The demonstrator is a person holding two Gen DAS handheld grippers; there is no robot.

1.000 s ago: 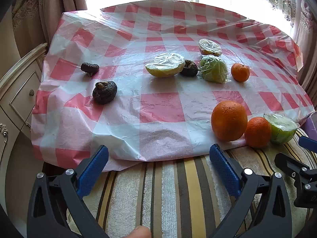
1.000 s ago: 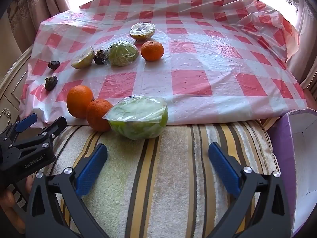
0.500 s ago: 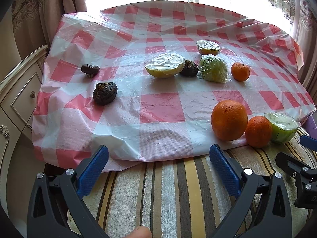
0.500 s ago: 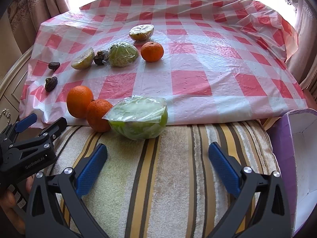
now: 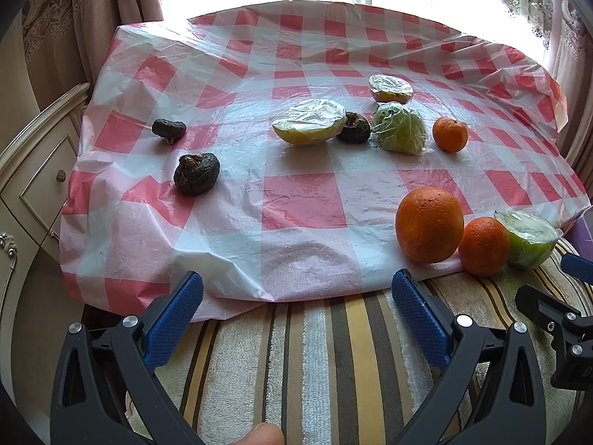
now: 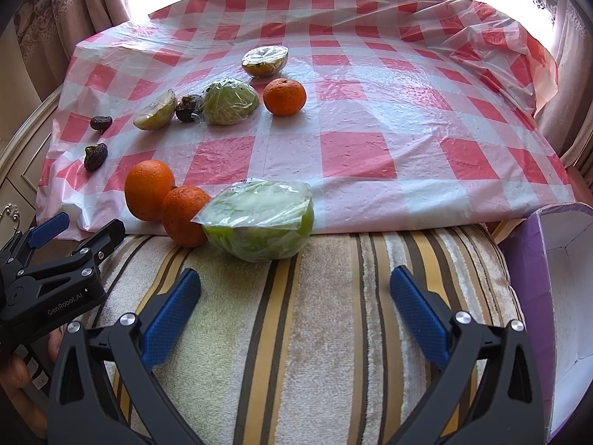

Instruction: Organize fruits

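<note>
Fruit lies scattered on a red-and-white checked plastic cloth (image 5: 304, 200). Near the front edge sit a large orange (image 5: 429, 224), a smaller orange (image 5: 483, 245) and a wrapped green half fruit (image 6: 261, 219). Farther back are a wrapped yellow half (image 5: 308, 126), a wrapped green fruit (image 5: 400, 128), a small tangerine (image 5: 449, 134), another wrapped half (image 5: 390, 88) and three dark shrivelled fruits (image 5: 196, 178). My left gripper (image 5: 296, 300) is open over the striped towel, short of the cloth edge. My right gripper (image 6: 295, 298) is open just in front of the wrapped green half.
A striped towel (image 6: 318, 333) covers the near surface. A purple box with a white inside (image 6: 556, 278) stands at the right. A cream cabinet with drawers (image 5: 29, 170) is at the left. Curtains hang behind. A hand (image 6: 15, 378) holds the left gripper.
Both grippers have crept very slightly forward and up; the fruit has not moved and both stay open.
</note>
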